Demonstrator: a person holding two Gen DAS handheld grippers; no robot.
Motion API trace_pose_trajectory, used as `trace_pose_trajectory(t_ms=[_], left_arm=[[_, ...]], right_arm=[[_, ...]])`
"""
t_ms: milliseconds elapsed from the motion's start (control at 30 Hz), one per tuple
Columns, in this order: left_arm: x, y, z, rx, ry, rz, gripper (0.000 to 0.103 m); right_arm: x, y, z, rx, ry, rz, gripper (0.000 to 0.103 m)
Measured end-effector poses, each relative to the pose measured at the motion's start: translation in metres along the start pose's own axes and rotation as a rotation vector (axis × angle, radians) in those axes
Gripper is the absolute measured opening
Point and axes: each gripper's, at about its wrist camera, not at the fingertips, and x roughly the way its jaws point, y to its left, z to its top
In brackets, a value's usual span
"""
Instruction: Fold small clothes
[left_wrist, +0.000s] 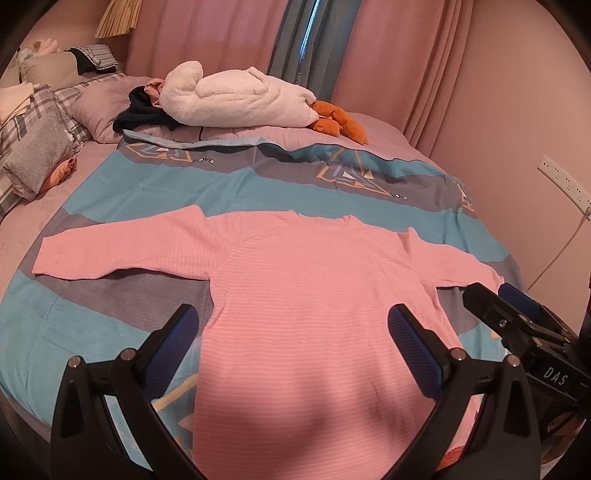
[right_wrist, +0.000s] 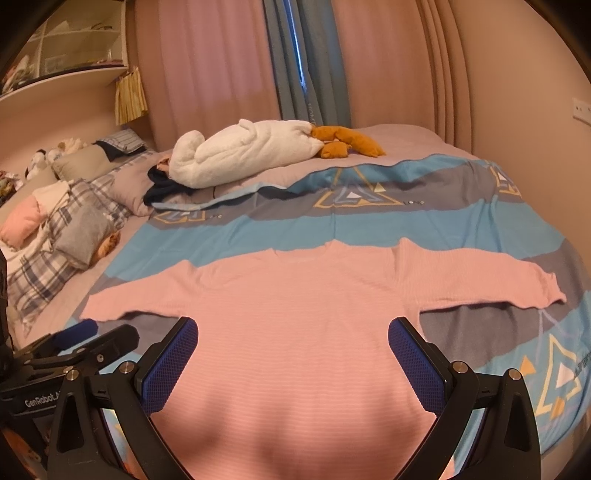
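Note:
A pink striped long-sleeved top (left_wrist: 310, 288) lies flat on the blue and grey bed cover, neck away from me, both sleeves spread out sideways. It also shows in the right wrist view (right_wrist: 295, 317). My left gripper (left_wrist: 293, 325) is open and empty, held above the top's lower body. My right gripper (right_wrist: 293, 338) is open and empty above the same part, a little to the right. Each gripper shows at the edge of the other's view: the right one (left_wrist: 498, 299) and the left one (right_wrist: 96, 332), and neither of these side-on views shows the gap.
A white plush toy (left_wrist: 236, 96) with orange feet and a dark garment (left_wrist: 144, 114) lie at the far side of the bed. Pillows and folded clothes (left_wrist: 33, 147) are piled at the left. Curtains and a wall with a socket (left_wrist: 561, 181) stand behind and right.

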Motion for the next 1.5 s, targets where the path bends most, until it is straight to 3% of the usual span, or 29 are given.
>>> trace_pose_trajectory(t_ms=[667,733,833,933,967,1067,1333,1500], left_arm=[[0.039,-0.007,0.054,-0.033,0.135,-0.106,0.101],[0.046,-0.007,0.056,-0.04,0.149,-0.11,0.099],[0.061,-0.006,0.052,-0.043,0.189,-0.114,0.092],[0.08,-0.001,0.038,-0.05,0.252,-0.106,0.074],[0.085,0.001,0.033,-0.052,0.273,-0.1,0.065],[0.101,0.006,0.016,-0.057,0.33,-0.087,0.051],[0.132,0.02,-0.011,-0.102,0.437,-0.052,0.049],[0.138,0.029,-0.02,-0.154,0.468,-0.05,0.049]], right_arm=[[0.016,-0.027,0.048,0.088,0.015,0.008,0.102],[0.018,-0.036,0.053,0.109,0.005,0.002,0.099],[0.025,-0.057,0.061,0.164,0.016,0.022,0.086],[0.033,-0.104,0.067,0.299,0.025,0.02,0.072],[0.035,-0.12,0.069,0.336,0.032,-0.008,0.065],[0.04,-0.174,0.069,0.443,0.05,-0.114,0.05],[0.053,-0.316,0.032,0.734,0.137,-0.35,0.045],[0.059,-0.363,-0.004,0.892,0.181,-0.429,0.045]])
